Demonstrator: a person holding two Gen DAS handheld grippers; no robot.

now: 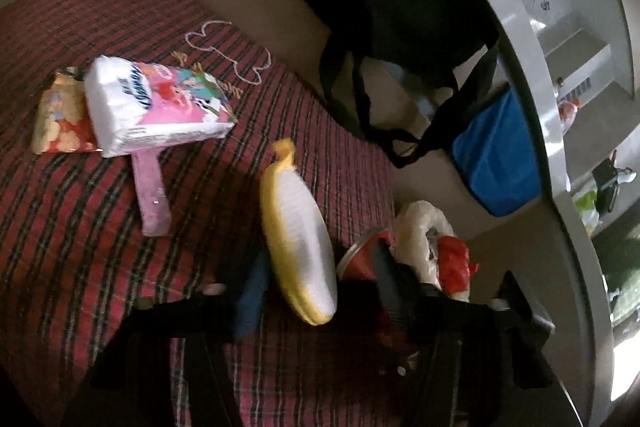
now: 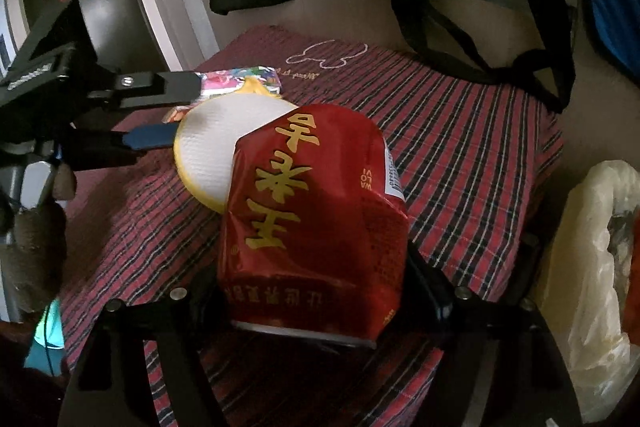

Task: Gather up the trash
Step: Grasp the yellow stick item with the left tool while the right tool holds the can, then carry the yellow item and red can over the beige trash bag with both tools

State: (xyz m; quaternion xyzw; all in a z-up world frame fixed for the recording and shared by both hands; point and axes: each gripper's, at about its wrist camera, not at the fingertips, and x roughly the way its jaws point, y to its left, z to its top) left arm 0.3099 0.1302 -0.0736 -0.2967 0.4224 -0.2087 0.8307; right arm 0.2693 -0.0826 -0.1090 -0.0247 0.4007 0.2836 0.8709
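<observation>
Already each gripper carries a piece of trash above the plaid cloth point(image 2: 460, 131): the left gripper point(image 1: 298, 267) is half-closed on the yellow-rimmed white packet point(image 1: 298, 227), the right gripper point(image 2: 316, 291) wide around the crushed red can point(image 2: 316, 211), presumably for the plastic bag point(image 2: 592, 267) beside it.

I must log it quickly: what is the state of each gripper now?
Left gripper: banana between jaws, grip cannot be told.
Right gripper: closed on can.
</observation>
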